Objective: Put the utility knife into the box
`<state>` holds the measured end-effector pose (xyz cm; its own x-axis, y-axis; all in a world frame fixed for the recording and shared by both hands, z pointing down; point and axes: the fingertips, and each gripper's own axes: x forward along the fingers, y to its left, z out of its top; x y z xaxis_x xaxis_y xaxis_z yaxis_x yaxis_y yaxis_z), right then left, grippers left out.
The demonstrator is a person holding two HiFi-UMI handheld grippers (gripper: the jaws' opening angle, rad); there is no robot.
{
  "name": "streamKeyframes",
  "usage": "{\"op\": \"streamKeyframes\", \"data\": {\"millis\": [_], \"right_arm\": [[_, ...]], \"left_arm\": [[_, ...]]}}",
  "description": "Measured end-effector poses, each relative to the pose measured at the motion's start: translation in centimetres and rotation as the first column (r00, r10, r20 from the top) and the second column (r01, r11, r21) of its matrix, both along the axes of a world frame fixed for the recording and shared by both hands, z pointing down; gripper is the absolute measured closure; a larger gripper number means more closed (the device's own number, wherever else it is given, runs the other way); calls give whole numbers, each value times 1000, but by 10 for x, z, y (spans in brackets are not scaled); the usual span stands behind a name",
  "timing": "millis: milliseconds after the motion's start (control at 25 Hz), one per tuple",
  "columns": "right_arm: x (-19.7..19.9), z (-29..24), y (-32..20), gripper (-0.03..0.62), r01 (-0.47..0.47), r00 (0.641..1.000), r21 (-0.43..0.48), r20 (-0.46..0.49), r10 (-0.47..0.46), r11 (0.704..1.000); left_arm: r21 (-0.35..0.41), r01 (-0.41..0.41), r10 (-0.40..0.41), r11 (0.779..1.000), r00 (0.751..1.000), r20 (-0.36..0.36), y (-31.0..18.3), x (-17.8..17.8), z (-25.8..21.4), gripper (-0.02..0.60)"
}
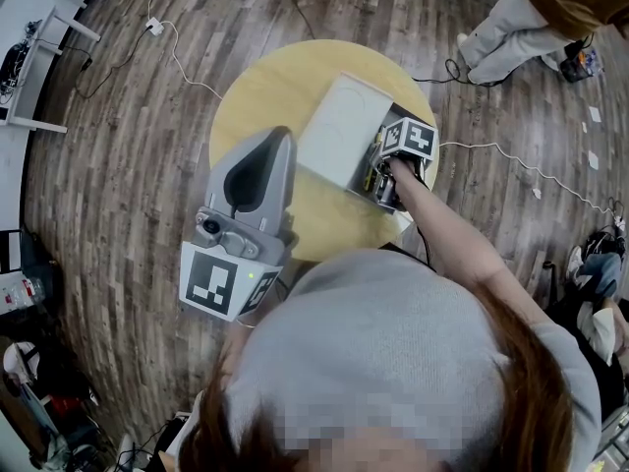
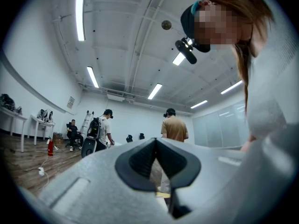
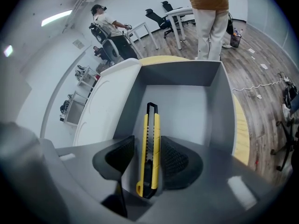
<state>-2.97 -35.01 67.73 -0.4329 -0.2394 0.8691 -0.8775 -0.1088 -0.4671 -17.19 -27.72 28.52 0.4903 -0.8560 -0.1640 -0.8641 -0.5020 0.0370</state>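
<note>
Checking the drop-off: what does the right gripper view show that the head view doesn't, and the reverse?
Right gripper view only: the utility knife, plainly between the right gripper's parted jaws, inside the box. Head view only: the left gripper, shut and empty, beside the box. Both: the right gripper at the open box on the yellow table.

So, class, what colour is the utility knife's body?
The utility knife is yellow with a black centre strip, clearest in the right gripper view.

Bright, even light from ceiling strips (image 2: 80, 15); sharp focus, fisheye bending, dark corners.
</note>
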Motion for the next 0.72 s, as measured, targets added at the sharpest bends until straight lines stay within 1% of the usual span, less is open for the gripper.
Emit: {"op": "streamKeyframes", "data": {"millis": [40,400,600,720], "right_arm": [[0,-1,0,411,-4,1000,4,6,4,1000],[-1,-16,0,428,-13,999,40,39,12,999],[3,-25,3,421,33,999,70,15,-34,997],[10,-33,7,447,49,999,87,19,-51,995]], "left_arm": [[-1,-1,1,1000,1000,1,0,0,0,578],[2,-35,35,999,999,8,2,10,-2,578],[10,-57,57,998,998,19,4,16,-2,578],[10,-73,72,997,997,23,4,22,-1,578]]}}
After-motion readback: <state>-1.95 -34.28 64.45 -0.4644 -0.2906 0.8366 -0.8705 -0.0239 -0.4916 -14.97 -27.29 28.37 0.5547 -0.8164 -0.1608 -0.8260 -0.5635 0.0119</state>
